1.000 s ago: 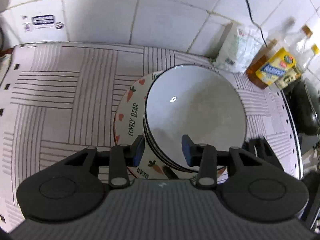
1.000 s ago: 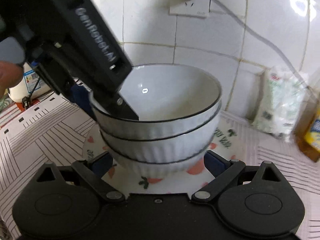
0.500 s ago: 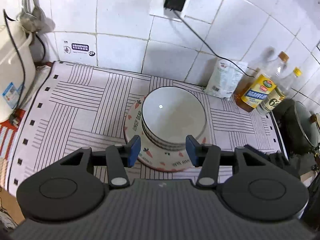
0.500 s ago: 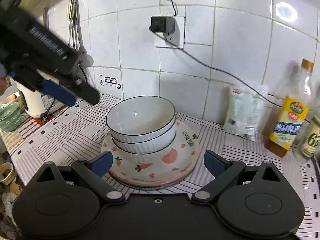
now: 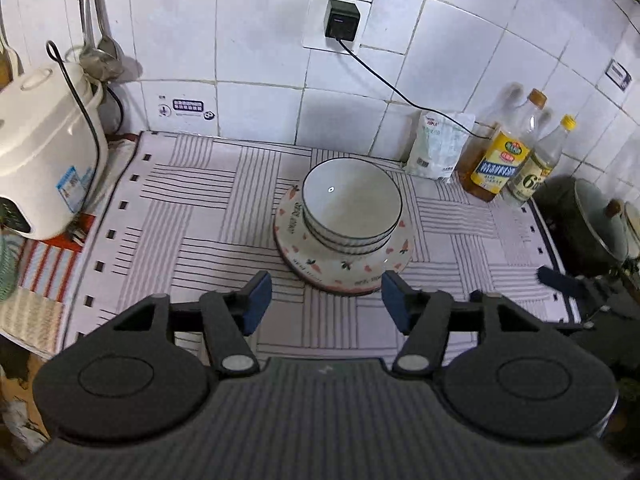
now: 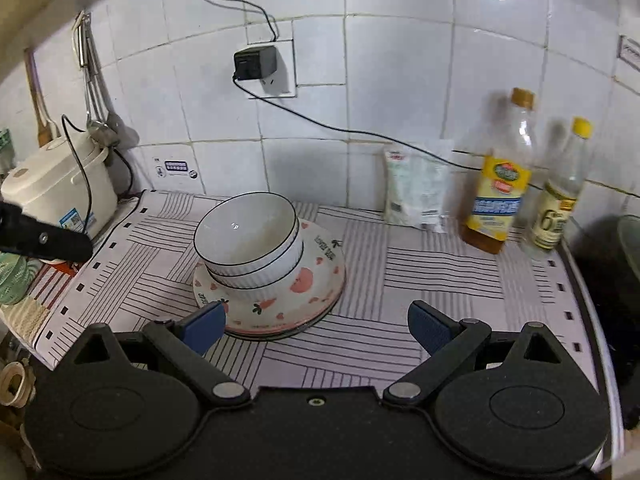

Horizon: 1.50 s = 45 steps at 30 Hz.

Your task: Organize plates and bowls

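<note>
A stack of white ribbed bowls [image 5: 352, 208] with black rims sits nested on a pile of plates [image 5: 344, 276] printed with carrots and hearts, in the middle of the striped mat. My left gripper [image 5: 326, 300] hangs above and in front of the pile. Its jaws are opening and nothing is between them. From the right wrist view, the bowls [image 6: 248, 236] and plates [image 6: 316, 280] lie ahead. My right gripper [image 6: 316, 326] stands open and empty, clear of the plates. The left gripper [image 6: 44, 240] shows at the left edge there.
A white rice cooker [image 5: 40, 152] stands at the left with utensils hanging above it. At the back right stand a white bag [image 5: 438, 144] and oil bottles [image 5: 502, 160], with a lidded pot [image 5: 596, 216] at the far right. A charger cable [image 5: 392, 88] runs along the tiled wall.
Both grippers have drawn back and upward from the stack, which now looks smaller and farther. The left jaws have widened. The bowls stay on the plates.
</note>
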Each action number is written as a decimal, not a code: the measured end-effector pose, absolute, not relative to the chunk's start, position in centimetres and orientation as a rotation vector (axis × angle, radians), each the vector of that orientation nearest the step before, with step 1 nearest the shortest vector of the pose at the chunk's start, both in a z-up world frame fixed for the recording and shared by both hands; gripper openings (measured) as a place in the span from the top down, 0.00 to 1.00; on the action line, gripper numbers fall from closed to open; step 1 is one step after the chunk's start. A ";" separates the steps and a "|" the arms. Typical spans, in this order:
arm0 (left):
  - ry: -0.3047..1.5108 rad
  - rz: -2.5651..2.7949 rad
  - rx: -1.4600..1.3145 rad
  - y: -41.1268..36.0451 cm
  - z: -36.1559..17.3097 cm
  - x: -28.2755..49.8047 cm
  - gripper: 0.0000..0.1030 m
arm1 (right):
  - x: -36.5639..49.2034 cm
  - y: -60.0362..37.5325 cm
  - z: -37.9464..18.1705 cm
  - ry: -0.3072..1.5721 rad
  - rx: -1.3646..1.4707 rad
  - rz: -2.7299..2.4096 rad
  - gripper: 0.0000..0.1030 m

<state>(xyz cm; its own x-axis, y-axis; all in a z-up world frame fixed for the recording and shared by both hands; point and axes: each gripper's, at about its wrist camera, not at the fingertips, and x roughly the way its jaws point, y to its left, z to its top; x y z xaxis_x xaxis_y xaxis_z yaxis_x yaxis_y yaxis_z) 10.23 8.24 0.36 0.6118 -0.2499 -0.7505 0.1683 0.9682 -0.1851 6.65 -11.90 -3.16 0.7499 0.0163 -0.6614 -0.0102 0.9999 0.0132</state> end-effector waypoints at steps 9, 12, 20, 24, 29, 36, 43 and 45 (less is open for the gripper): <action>0.861 -0.216 -0.014 9.1 1.8 6.4 0.28 | 3.0 -12.0 0.3 0.755 0.077 -0.095 0.03; 0.851 -0.196 0.010 9.2 2.1 5.3 0.23 | 1.6 -12.2 1.1 0.744 0.086 -0.121 0.03; 0.836 -0.196 0.018 9.4 2.6 2.5 0.15 | -1.3 -11.1 2.8 0.725 0.042 -0.121 0.03; 0.832 -0.187 0.018 9.4 2.6 1.7 0.12 | -2.1 -10.1 3.1 0.726 0.016 -0.132 0.03; 0.836 -0.181 0.012 9.7 2.3 1.1 0.11 | -3.1 -9.7 3.2 0.719 0.021 -0.137 0.03; 0.831 -0.172 0.023 10.1 2.1 0.4 0.11 | -4.2 -9.9 3.0 0.710 0.041 -0.140 0.03; 0.813 -0.170 0.045 10.2 1.9 -0.3 0.11 | -4.9 -9.9 2.5 0.693 0.029 -0.151 0.03; 0.801 -0.166 0.052 10.1 1.8 -0.6 0.11 | -5.1 -9.9 2.4 0.686 0.029 -0.153 0.03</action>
